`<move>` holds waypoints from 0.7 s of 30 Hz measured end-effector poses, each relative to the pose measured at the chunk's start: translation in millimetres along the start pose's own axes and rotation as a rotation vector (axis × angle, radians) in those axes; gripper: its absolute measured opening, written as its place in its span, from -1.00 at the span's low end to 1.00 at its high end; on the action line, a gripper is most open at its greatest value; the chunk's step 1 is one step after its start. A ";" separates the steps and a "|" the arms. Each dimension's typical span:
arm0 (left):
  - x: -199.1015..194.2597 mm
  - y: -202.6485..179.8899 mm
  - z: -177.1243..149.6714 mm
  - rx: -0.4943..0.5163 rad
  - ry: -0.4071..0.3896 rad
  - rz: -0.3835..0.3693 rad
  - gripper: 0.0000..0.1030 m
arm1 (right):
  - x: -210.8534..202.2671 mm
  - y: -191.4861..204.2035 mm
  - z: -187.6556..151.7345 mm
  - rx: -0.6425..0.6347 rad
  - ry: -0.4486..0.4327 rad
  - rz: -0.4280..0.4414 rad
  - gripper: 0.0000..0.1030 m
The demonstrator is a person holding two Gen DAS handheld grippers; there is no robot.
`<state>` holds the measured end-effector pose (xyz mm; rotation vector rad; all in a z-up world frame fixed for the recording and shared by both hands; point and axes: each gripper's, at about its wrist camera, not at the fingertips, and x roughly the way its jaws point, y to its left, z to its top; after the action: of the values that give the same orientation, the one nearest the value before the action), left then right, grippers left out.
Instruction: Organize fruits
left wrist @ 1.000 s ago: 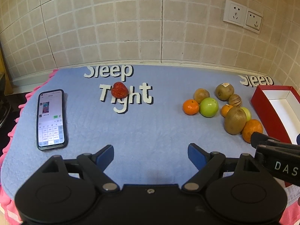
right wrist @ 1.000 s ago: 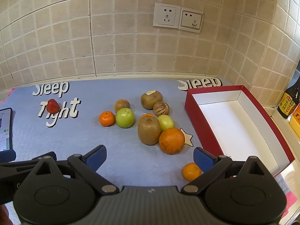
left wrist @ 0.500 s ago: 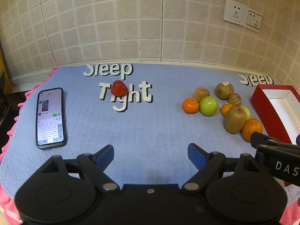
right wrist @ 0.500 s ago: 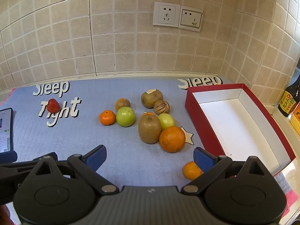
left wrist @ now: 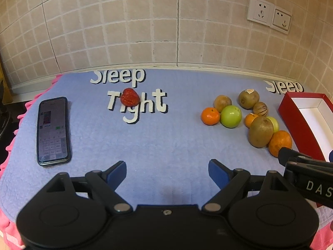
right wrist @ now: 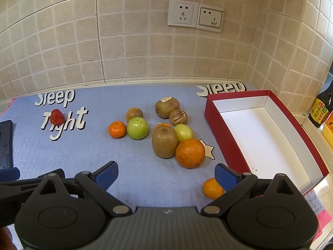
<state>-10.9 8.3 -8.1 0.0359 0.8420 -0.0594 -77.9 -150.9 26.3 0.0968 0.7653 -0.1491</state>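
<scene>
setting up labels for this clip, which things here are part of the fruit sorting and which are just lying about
Part of the job:
strawberry
fruit pile
stray small orange
red box
left tool
right tool

Just lying about:
phone
sauce bottle
wall sockets

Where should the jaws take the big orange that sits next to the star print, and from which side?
Probably from above, across the widest part of the big orange. One jaw goes on the bare near-left side, the other on the far-right side over the star print. The large kiwi presses against its far-left side, so a level approach there looks blocked.
</scene>
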 end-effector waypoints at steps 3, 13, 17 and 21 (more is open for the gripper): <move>0.7 -2.1 1.2 0.000 0.002 0.002 0.98 | 2.2 -0.1 1.6 0.001 0.002 -0.001 0.95; 8.1 0.9 1.6 -0.006 0.017 -0.015 0.98 | 5.7 4.7 3.1 -0.004 0.011 -0.018 0.95; 13.9 8.2 6.5 -0.023 0.032 -0.039 0.98 | 7.0 13.3 7.0 -0.012 0.017 -0.037 0.95; 24.2 19.3 12.2 -0.035 0.046 -0.049 0.98 | 11.1 25.8 11.2 -0.027 0.029 -0.051 0.95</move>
<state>15.5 26.0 -17.9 -0.0162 0.8898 -0.0906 -58.0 -128.2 27.4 0.0535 0.7993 -0.1861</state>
